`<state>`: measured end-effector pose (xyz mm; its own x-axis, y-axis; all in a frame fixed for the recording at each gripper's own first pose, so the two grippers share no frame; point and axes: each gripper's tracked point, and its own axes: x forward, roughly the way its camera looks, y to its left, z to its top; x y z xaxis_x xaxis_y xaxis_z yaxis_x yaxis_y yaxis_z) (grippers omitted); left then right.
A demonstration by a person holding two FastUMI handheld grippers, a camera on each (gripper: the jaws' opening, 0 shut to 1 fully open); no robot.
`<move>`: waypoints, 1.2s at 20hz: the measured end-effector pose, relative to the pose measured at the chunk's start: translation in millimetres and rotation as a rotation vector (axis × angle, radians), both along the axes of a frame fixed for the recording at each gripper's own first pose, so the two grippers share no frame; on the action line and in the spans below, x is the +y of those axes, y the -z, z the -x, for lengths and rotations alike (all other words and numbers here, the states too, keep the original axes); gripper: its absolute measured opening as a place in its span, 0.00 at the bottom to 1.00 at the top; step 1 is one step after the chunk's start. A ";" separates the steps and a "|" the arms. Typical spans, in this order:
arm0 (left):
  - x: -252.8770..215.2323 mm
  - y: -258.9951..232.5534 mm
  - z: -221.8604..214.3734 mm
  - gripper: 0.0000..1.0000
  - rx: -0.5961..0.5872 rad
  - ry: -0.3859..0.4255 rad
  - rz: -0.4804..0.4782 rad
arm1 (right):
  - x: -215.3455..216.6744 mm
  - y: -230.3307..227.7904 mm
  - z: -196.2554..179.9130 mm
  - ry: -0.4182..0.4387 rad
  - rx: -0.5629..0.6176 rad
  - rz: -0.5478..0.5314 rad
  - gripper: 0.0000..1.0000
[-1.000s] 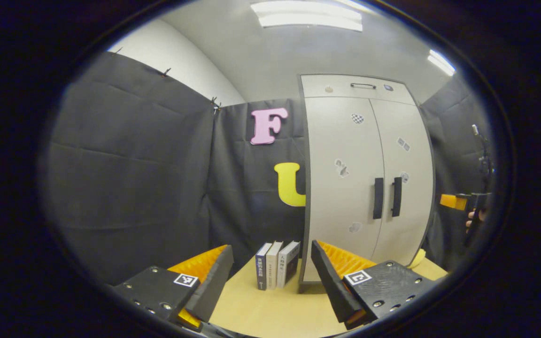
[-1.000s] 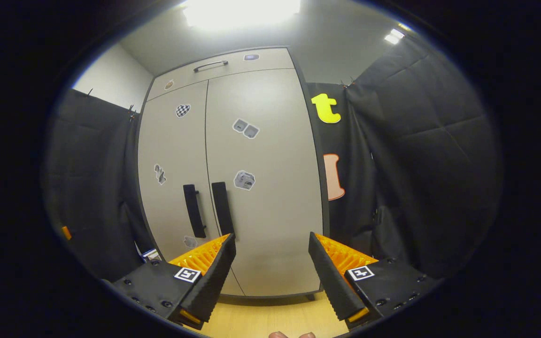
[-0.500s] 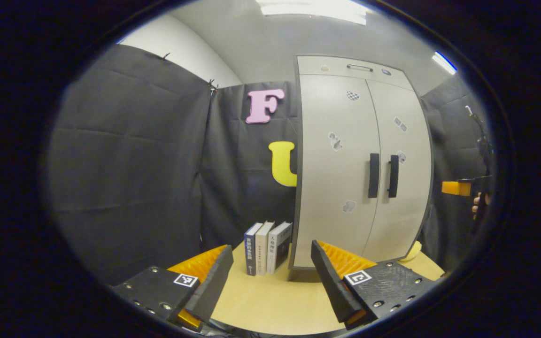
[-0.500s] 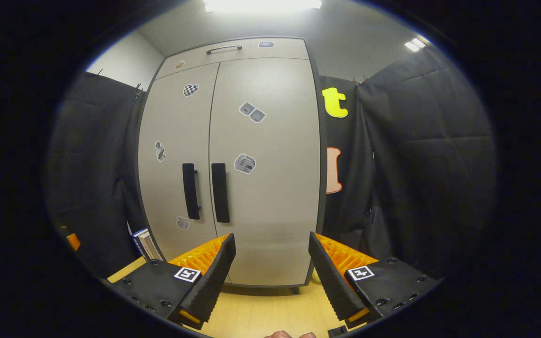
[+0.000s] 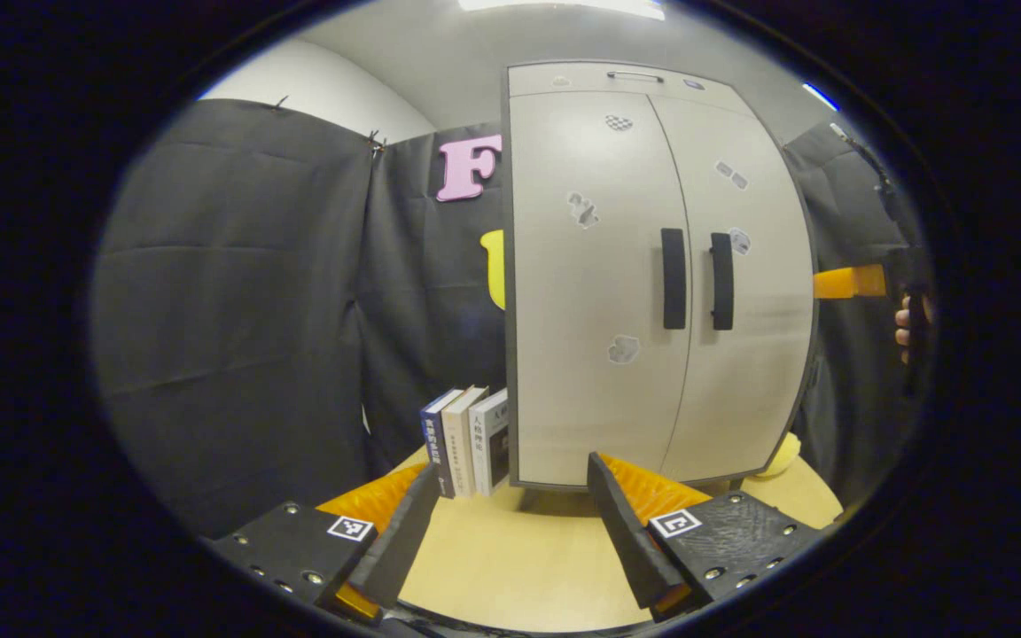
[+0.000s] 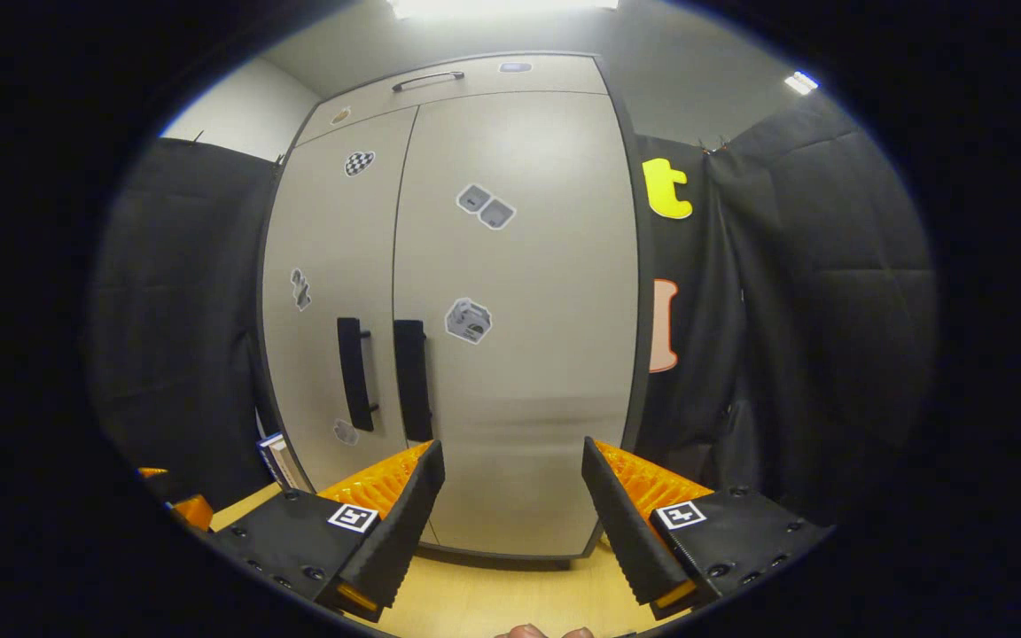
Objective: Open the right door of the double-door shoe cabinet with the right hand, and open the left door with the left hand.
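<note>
A light grey double-door shoe cabinet (image 5: 599,372) (image 6: 528,443) stands on a wooden table, both doors closed. Two black vertical handles sit side by side at the middle seam: the left door's handle (image 5: 673,278) (image 6: 351,372) and the right door's handle (image 5: 721,281) (image 6: 412,379). My left gripper (image 5: 510,523) is open, low in front of the left door and some way short of it. My right gripper (image 6: 510,518) is open, facing the lower part of the right door, handles up to its left. In the left gripper view the right gripper (image 5: 847,282) shows far right, held by a hand.
Three books (image 5: 468,440) stand upright on the table (image 5: 510,576) against the cabinet's left side. A yellow object (image 5: 781,459) peeks out at the cabinet's right foot. Black cloth walls close in on both sides. A small top drawer with a handle (image 6: 426,81) caps the cabinet.
Both grippers have come closer to the cabinet, which looms larger. The left view has swung right toward the doors. The right gripper's orange finger now reaches nearer the cabinet's right edge.
</note>
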<state>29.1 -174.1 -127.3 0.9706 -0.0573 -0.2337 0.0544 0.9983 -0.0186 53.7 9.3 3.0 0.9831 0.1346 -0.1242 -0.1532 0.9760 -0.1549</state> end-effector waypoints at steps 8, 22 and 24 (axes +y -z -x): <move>-15.4 -6.3 28.7 0.97 0.064 -0.173 0.032 | 58.7 -22.7 -44.7 -0.223 -0.039 -0.119 0.97; 50.5 27.8 73.5 0.99 0.122 -0.301 0.029 | 90.8 -1.5 -106.2 -0.061 -0.015 -0.118 0.89; 60.5 35.6 65.8 0.97 0.126 -0.248 0.004 | 94.4 -0.2 -107.9 -0.026 -0.029 -0.086 0.87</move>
